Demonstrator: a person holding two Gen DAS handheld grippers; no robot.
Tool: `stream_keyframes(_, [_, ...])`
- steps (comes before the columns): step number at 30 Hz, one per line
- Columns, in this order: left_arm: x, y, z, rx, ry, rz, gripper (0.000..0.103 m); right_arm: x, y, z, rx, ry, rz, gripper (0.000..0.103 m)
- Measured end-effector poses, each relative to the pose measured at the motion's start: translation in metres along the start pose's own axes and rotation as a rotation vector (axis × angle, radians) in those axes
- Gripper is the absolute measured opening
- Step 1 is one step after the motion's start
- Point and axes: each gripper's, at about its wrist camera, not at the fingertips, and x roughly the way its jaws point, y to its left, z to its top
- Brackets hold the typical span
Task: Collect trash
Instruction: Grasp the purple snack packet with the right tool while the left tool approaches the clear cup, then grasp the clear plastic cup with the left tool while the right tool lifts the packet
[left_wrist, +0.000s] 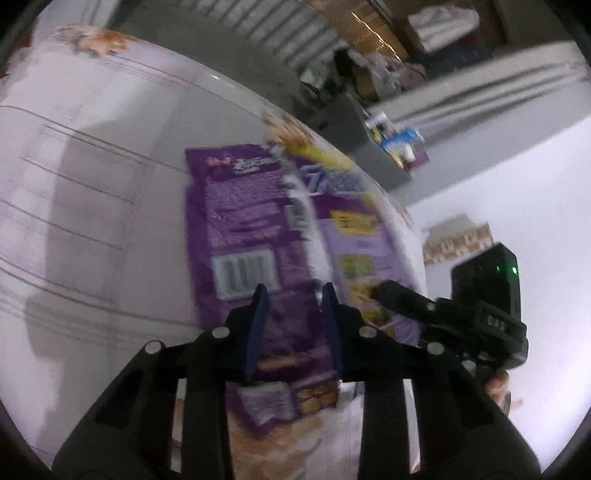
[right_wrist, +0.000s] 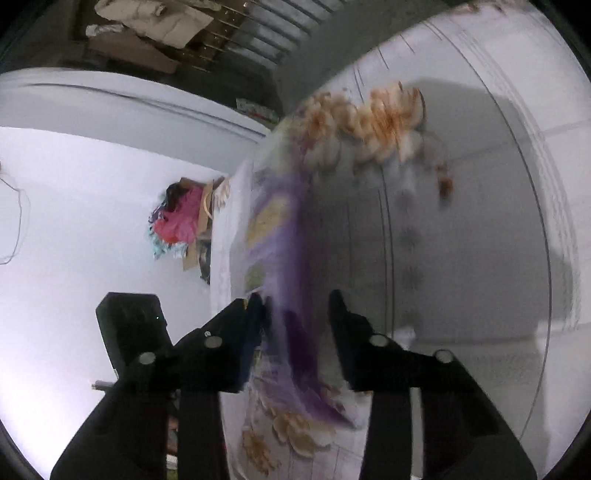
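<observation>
Your left gripper (left_wrist: 293, 295), black with blue finger pads, stood partly open over the flat purple snack wrapper (left_wrist: 255, 229), one finger on each side of its middle seam; I could not tell whether the pads pressed on it. Your right gripper (right_wrist: 295, 299) also stood partly open, the same purple wrapper (right_wrist: 295, 332) blurred between its fingers, and here too contact was unclear. The wrapper lay on the white tablecloth with orange flower prints (left_wrist: 92, 184), close to the table's edge beside the pale floor (left_wrist: 517, 192). Beyond that edge, a cardboard box of pink and red scraps (right_wrist: 184, 221) sat on the floor.
</observation>
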Motion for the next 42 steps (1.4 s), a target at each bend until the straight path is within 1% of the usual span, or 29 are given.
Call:
stream_keyframes(2, [0.005,-0.010,-0.010,0.026,0.009,-0.017,0.022,-0.007,-0.006,-0.008,-0.001,-0.009,-0.007,0.032])
stream_keyframes(3, [0.007,-0.014,-0.013,0.034,0.019,-0.027,0.022,-0.014,-0.012,-0.012,0.008,-0.014,-0.002,0.031])
stream_keyframes(7, [0.020,-0.035,-0.036,0.068,0.082,-0.077,0.019,-0.038,-0.030,-0.032,0.036,-0.039,0.005,0.027])
stream_keyframes(10, [0.030,-0.056,-0.060,0.120,0.147,-0.122,0.019,-0.064,-0.044,-0.063,0.067,-0.072,0.007,0.024])
stream_keyframes(12, [0.035,-0.071,-0.083,0.157,0.206,-0.166,0.019,-0.081,-0.053,-0.090,0.092,-0.086,0.014,0.022])
stream_keyframes(13, [0.036,-0.077,-0.093,0.179,0.218,-0.173,0.019,-0.088,-0.057,-0.101,0.102,-0.093,0.014,0.022])
stream_keyframes(15, [0.034,-0.089,-0.107,0.232,0.218,-0.178,0.019,-0.102,-0.063,-0.119,0.123,-0.121,0.013,0.022])
stream_keyframes(16, [0.028,-0.098,-0.115,0.281,0.196,-0.176,0.022,-0.109,-0.065,-0.125,0.129,-0.142,0.016,0.022])
stream_keyframes(17, [0.024,-0.103,-0.119,0.303,0.176,-0.171,0.030,-0.115,-0.065,-0.130,0.130,-0.169,0.026,0.022])
stream_keyframes(18, [0.018,-0.108,-0.121,0.323,0.148,-0.165,0.035,-0.124,-0.063,-0.134,0.125,-0.206,0.053,0.022])
stream_keyframes(19, [0.012,-0.112,-0.120,0.333,0.128,-0.164,0.044,-0.132,-0.061,-0.136,0.121,-0.231,0.080,0.021])
stream_keyframes(20, [0.006,-0.116,-0.122,0.349,0.102,-0.162,0.050,-0.140,-0.058,-0.137,0.115,-0.251,0.103,0.017])
stream_keyframes(21, [-0.001,-0.117,-0.123,0.365,0.081,-0.155,0.053,-0.148,-0.055,-0.139,0.106,-0.272,0.115,0.012])
stream_keyframes(22, [-0.010,-0.121,-0.125,0.389,0.051,-0.125,0.060,-0.154,-0.054,-0.140,0.099,-0.287,0.119,0.010])
stream_keyframes(23, [-0.014,-0.122,-0.126,0.401,0.040,-0.110,0.064,-0.160,-0.053,-0.143,0.091,-0.301,0.129,0.008])
stream_keyframes(25, [-0.024,-0.125,-0.131,0.432,0.021,-0.083,0.067,-0.186,-0.053,-0.148,0.074,-0.336,0.151,0.006])
stream_keyframes(26, [-0.028,-0.127,-0.132,0.439,0.015,-0.073,0.071,-0.198,-0.050,-0.153,0.059,-0.357,0.158,0.005])
stream_keyframes(28, [-0.032,-0.129,-0.137,0.459,0.002,-0.051,0.073,-0.228,-0.040,-0.165,0.013,-0.425,0.151,0.005])
stream_keyframes(29, [-0.036,-0.128,-0.140,0.469,0.000,-0.045,0.075,-0.246,-0.033,-0.173,-0.016,-0.470,0.121,0.005])
stream_keyframes(31, [-0.038,-0.128,-0.146,0.490,-0.001,-0.029,0.077,-0.272,-0.029,-0.186,-0.053,-0.528,0.067,0.005])
stream_keyframes(34, [-0.032,-0.138,-0.152,0.545,0.009,-0.015,0.079,-0.297,-0.021,-0.206,-0.087,-0.597,-0.029,0.005])
stream_keyframes(35, [-0.029,-0.143,-0.155,0.571,0.009,-0.013,0.080,-0.301,-0.024,-0.212,-0.084,-0.609,-0.040,0.005])
stream_keyframes(37, [-0.021,-0.152,-0.160,0.621,0.009,-0.006,0.082,-0.304,-0.038,-0.220,-0.043,-0.612,-0.034,0.005])
stream_keyframes(39, [-0.010,-0.161,-0.167,0.676,0.028,-0.013,0.083,-0.297,-0.065,-0.225,0.034,-0.591,0.002,0.005])
stream_keyframes(42, [0.006,-0.166,-0.172,0.709,0.051,0.021,0.083,-0.279,-0.096,-0.227,0.130,-0.554,0.049,0.005])
